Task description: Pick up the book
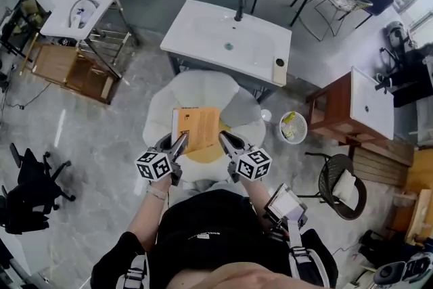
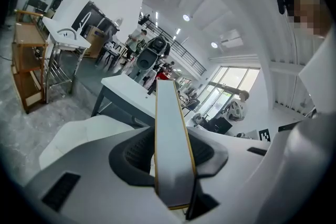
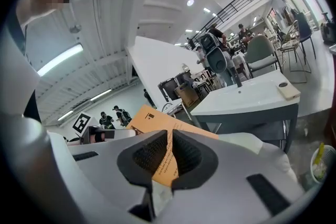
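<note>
Above seat (image 1: 203,81): book (image 1: 197,126) between left gripper (image 1: 177,143), right gripper (image 1: 225,139)

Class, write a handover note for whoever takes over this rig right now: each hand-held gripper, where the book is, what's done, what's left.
Left hand-held gripper: shut on the orange book, at its left edge.
Right hand-held gripper: shut on the book's right edge.
Book: held between both, above the white chair.
Done: book gripped and apparently lifted clear.
Left: probably just keep it steady.
</note>
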Demonstrator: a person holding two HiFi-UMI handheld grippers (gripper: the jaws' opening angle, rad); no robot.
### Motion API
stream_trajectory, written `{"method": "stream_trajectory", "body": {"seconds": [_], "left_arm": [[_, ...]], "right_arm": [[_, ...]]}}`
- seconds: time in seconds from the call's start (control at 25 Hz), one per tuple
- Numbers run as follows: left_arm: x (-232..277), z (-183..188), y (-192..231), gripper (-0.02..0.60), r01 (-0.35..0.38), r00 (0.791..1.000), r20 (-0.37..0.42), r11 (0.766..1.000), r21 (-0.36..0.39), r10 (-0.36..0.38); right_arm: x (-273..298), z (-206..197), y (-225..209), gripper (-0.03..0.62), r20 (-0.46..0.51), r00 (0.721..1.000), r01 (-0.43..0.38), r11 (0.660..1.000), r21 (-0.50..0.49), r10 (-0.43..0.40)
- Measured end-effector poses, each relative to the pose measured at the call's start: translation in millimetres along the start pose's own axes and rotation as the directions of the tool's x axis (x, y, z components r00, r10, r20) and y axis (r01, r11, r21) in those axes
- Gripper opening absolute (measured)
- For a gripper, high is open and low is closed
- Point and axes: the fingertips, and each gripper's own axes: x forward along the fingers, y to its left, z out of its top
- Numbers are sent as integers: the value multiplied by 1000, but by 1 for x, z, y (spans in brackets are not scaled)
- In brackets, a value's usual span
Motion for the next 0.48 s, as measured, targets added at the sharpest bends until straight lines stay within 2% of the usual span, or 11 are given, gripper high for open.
{"method": "stream_trajectory", "body": {"seconds": [0.48], "left_arm": [[-15, 49, -40, 155, 47, 996, 74, 998, 30, -49]], "right_arm": [[-37, 37, 13, 48, 78, 996, 34, 999, -14, -32]]}}
